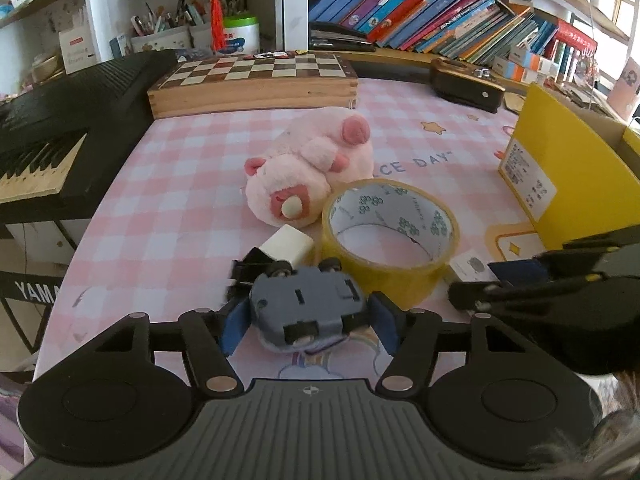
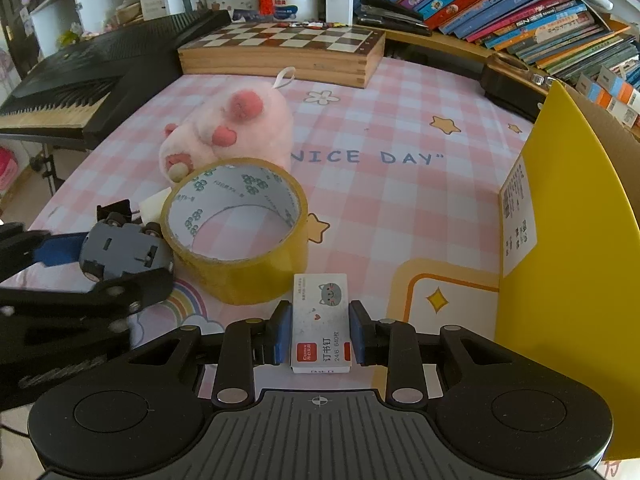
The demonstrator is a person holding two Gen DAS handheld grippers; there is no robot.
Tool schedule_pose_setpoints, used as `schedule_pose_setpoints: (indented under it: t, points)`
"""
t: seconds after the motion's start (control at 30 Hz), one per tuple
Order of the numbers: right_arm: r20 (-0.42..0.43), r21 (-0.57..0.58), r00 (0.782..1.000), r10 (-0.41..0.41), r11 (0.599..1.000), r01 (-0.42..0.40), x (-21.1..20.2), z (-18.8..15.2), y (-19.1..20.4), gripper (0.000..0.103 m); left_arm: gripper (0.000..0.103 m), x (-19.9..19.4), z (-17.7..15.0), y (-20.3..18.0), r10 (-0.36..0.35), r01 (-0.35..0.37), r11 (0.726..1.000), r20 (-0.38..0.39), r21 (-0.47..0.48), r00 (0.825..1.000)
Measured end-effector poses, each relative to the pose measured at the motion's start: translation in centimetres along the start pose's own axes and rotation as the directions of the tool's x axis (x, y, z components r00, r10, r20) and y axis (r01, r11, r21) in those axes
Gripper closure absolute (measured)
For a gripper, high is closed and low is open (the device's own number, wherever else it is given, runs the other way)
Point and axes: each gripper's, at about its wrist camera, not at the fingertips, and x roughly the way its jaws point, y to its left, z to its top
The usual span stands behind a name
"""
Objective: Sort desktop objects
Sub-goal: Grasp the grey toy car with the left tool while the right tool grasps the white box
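- Grippers first: the left gripper (image 1: 308,322) has its blue pads on either side of an upturned grey toy car (image 1: 306,304), wheels up; the pads sit against the car's flanks and appear to grip it.
- The right gripper (image 2: 320,334) is clamped on a small white staple box (image 2: 321,320) with a cat drawing, its pads pressing both long sides, the box lying low over the tablecloth.
- Just beyond both grippers stands a roll of yellow tape (image 1: 390,236) on its edge face, the car touching or nearly touching its wall; whether they touch I cannot tell.
- A white block (image 1: 287,245) lies just left of the tape, behind the car.
- A pink plush toy (image 1: 310,166) lies on its side behind the tape, touching the roll's far rim.
- All rest on a pink-and-white checked tablecloth (image 2: 400,208) printed with stars, a rainbow and "NICE DAY".
- A yellow box (image 2: 576,240) with a white label stands open at the right edge.
- Farther back sit a wooden chess board (image 1: 256,80) and, to the left, a black keyboard (image 1: 52,128).
- Shelves with leaning books (image 1: 432,12) and pen pots (image 1: 172,32) line the rear wall.
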Motion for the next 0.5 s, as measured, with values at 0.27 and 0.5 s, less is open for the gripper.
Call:
schedule_pose_setpoints:
  t: [0.27, 0.5]
  points:
    - [0.006, -0.012, 1.0, 0.011, 1.0, -0.011, 0.0, -0.1, -0.1, 0.073, 0.043, 0.7, -0.5, -0.1, -0.003, 0.004, 0.999, -0.01, 0.033, 1.0]
    - [0.02, 0.003, 0.999, 0.037, 0.999, -0.038, -1.0, -0.3, -0.4, 0.073, 0.043, -2.5, -0.5, 0.2, -0.054, 0.053, 0.999, 0.048, 0.013, 0.997]
